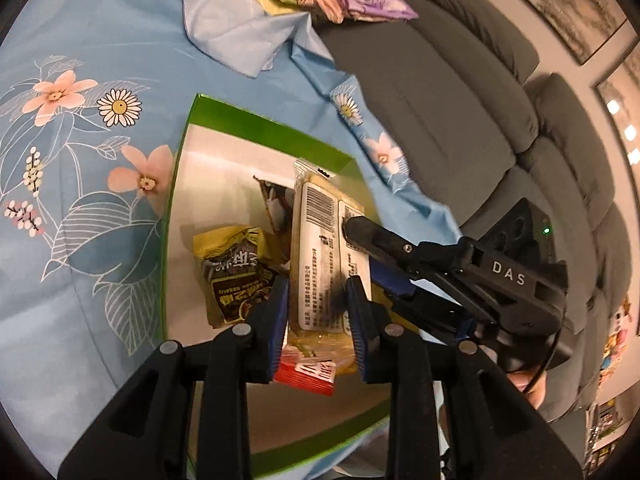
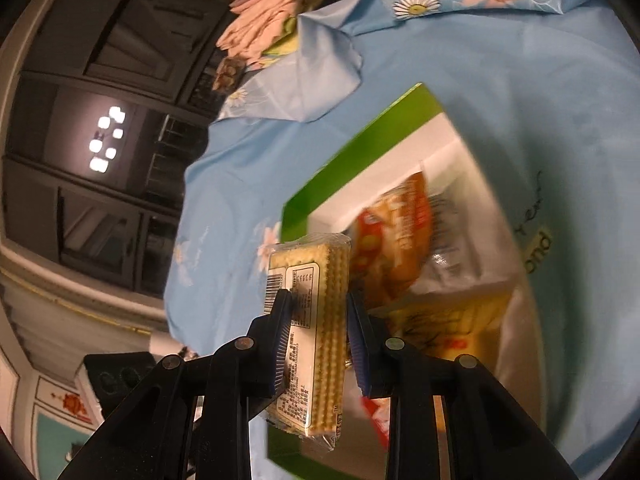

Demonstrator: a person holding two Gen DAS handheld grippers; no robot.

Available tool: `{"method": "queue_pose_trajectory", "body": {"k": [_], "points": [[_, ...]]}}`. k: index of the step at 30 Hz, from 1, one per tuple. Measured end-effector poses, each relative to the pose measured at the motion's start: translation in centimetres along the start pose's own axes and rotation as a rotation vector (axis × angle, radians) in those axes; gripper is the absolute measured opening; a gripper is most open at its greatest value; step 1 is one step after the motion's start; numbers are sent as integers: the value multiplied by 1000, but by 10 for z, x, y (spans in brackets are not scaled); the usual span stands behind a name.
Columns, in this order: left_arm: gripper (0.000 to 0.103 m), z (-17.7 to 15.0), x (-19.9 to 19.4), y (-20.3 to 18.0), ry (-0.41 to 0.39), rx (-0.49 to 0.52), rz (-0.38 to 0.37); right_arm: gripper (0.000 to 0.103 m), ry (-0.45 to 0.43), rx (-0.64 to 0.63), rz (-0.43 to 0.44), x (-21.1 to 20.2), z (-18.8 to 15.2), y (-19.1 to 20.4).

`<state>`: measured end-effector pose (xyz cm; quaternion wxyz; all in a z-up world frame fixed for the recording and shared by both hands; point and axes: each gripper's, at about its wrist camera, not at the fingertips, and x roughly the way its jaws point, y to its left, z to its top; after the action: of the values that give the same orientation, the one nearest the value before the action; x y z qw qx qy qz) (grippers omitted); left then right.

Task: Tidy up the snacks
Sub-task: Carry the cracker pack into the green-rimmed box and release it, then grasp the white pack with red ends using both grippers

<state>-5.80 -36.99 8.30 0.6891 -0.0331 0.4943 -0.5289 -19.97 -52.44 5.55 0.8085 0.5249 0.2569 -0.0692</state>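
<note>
Flowered blue cloth (image 1: 80,208) lies left of one green box (image 1: 264,124) holding four snack packs. Above it the left gripper (image 1: 318,312) pinches one cracker packet (image 1: 324,240); the right gripper (image 1: 360,232) reaches in beside it, pinching a second cracker pack (image 2: 316,344) over the box, two packs grasped altogether.

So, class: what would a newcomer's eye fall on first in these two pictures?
A cracker packet clamped in the right gripper, above the green-rimmed box of snacks. In the left wrist view, another packet sits between the left gripper's pads. Beneath lies a blue flowered cloth.
</note>
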Motion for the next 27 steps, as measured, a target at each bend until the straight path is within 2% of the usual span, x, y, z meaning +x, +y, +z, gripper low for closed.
{"method": "queue_pose_trajectory", "body": {"k": [2,3,6,7,8,9,10,11,12,13,16,20,25,27], "points": [[20,1,6,2,1,16,48,29,6,0,-18,5,1,-2],[20,2,8,2,-3,38,96,29,12,-8,-34,6,2,-5],[26,3,4,-1,-37,57,146,29,35,-19,-64,13,1,-4],[43,4,0,0,-49,50,152,31,36,-11,-70,14,1,-4],[73,4,-6,1,-65,40,162,34,37,-3,-79,14,2,-4],[85,3,-16,3,-101,27,168,44,35,9,-88,14,3,-2],[94,2,-25,4,-146,21,149,61,33,22,-90,13,4,-1],[101,0,-39,6,-192,18,129,70,28,33,-82,10,4,2],[103,-1,-53,9,-230,13,121,81,15,40,-56,4,3,7],[102,-2,-66,12,-261,7,121,86,-2,39,-32,-1,1,12],[102,-9,-108,22,-332,11,140,95,-48,17,0,-15,-5,34],[103,-24,-160,43,-399,43,237,101,-58,-74,21,-20,-22,82],[103,-53,-215,89,-451,26,372,102,54,-203,88,20,-59,154],[103,-66,-230,110,-452,6,401,102,115,-245,115,47,-78,179]]}}
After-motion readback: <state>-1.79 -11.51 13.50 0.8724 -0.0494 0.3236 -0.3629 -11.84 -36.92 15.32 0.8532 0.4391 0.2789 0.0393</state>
